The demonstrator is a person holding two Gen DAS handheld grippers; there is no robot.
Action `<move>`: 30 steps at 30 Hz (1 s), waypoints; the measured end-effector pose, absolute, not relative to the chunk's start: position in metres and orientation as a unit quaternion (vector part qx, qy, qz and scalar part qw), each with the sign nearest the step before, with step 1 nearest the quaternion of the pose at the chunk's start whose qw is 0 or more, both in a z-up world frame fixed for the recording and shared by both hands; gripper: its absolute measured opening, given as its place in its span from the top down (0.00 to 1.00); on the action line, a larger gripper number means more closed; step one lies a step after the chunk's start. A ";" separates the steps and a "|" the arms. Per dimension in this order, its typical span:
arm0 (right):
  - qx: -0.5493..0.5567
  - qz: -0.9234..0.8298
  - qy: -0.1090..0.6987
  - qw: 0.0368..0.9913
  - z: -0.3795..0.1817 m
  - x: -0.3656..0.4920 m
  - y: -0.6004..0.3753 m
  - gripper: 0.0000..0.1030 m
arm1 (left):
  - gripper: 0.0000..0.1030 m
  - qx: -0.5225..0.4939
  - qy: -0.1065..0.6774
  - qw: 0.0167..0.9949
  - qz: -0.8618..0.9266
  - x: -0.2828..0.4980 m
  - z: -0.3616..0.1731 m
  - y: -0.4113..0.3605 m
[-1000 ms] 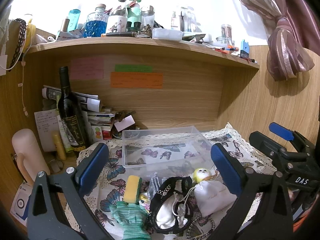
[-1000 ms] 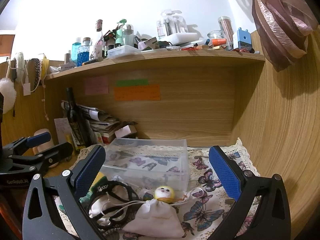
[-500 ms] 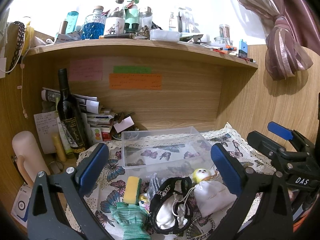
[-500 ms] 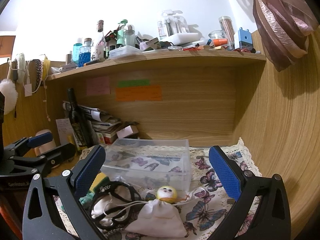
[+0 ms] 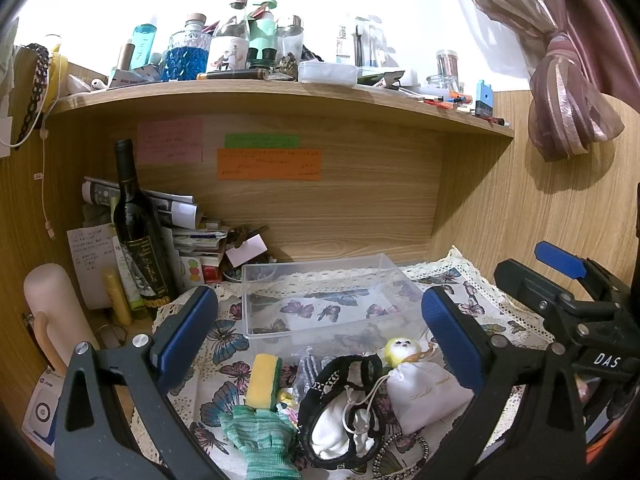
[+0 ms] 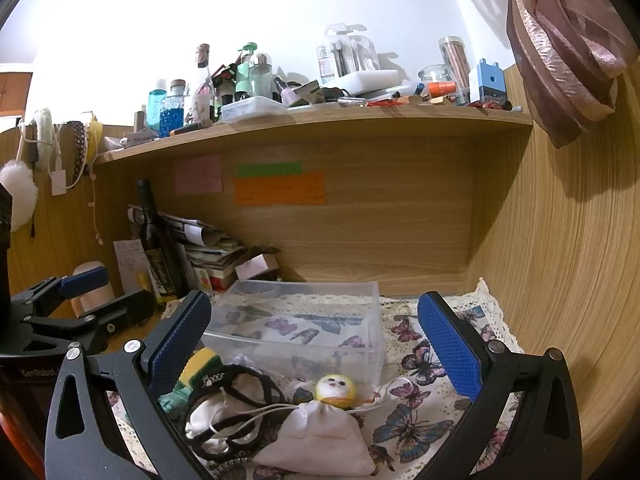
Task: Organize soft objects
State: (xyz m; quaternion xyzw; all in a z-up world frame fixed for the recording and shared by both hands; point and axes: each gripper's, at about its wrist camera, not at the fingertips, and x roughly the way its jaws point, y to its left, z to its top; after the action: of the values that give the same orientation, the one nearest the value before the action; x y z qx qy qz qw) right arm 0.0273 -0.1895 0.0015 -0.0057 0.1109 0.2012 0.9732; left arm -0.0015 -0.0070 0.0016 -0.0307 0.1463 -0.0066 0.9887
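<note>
Right wrist view: both grippers, right [image 6: 314, 342] and left [image 5: 320, 334], hang spread wide and empty above a white pouch [image 6: 320, 436] lying before an empty clear bin [image 6: 298, 330]. Nothing sorted yet; next, probably lower and pinch the pouch.

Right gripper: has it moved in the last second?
Yes, slightly. In the right wrist view the clear plastic box and orange note sit a little lower and further right, so the right gripper tilted up and leftward.
</note>
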 end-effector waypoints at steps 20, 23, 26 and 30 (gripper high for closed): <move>-0.014 0.202 0.102 0.974 0.002 0.025 -0.183 0.00 | 0.00 -0.029 0.146 0.989 -0.009 -0.001 0.002 -0.007; -0.015 0.206 0.105 0.973 0.000 0.025 -0.182 0.00 | 0.00 -0.028 0.147 0.989 -0.011 0.000 0.001 -0.008; -0.014 0.210 0.109 0.972 -0.001 0.027 -0.182 0.00 | 0.00 -0.028 0.150 0.988 -0.016 0.001 -0.002 -0.007; -0.009 0.207 0.111 0.972 -0.004 0.031 -0.184 0.00 | 0.00 -0.037 0.160 0.986 -0.019 0.005 -0.007 -0.002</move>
State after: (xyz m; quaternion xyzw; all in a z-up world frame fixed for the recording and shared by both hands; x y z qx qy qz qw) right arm 0.0308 -0.1842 -0.0041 -0.0094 0.1109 0.2066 0.9721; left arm 0.0047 -0.0018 -0.0070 -0.0368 0.1595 -0.0193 0.9863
